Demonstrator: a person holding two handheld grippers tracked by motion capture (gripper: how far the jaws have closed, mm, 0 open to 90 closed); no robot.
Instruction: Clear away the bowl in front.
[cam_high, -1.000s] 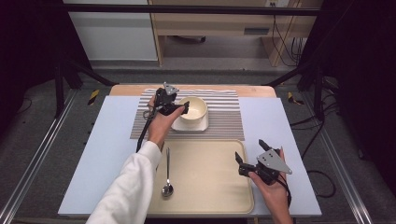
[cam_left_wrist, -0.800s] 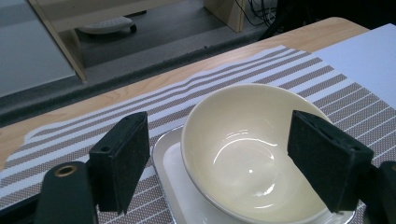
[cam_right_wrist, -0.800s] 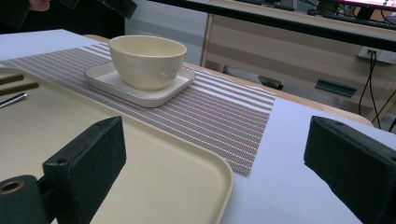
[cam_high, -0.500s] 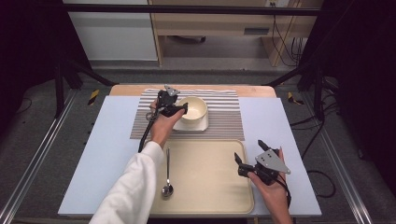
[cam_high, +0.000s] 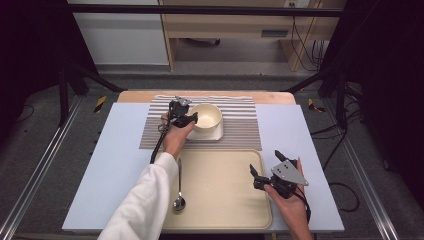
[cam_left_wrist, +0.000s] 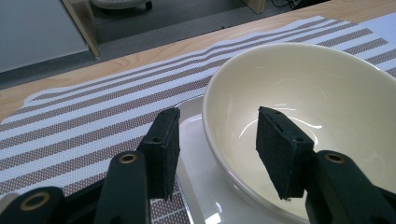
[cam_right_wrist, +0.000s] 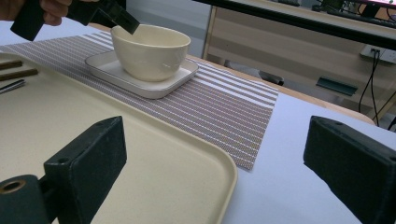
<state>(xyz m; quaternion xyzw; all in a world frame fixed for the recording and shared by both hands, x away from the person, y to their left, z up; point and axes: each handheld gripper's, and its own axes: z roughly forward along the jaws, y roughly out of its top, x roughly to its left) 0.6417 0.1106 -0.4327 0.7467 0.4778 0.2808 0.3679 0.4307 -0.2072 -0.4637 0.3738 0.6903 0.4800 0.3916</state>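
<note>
Now | L tool (cam_left_wrist: 217, 149) apart astride bowl (cam_left_wrist: 327, 107) rim | bowl empty, on plate (cam_high: 216, 135) | R tool (cam_high: 264, 172) apart

The table (cam_high: 120, 165) has a pale blue top, and a strip of light wood (cam_high: 140, 96) shows along its far edge. Directly on the table lie two things. A striped mat (cam_high: 240, 125) with brown and white lines lies at the far middle, and its far edge reaches onto the wood strip. A big cream tray (cam_high: 220, 185) lies at the near middle, and its far edge is just beside the near edge of the mat. The blue top is bare on the left side and on the right side.
</note>
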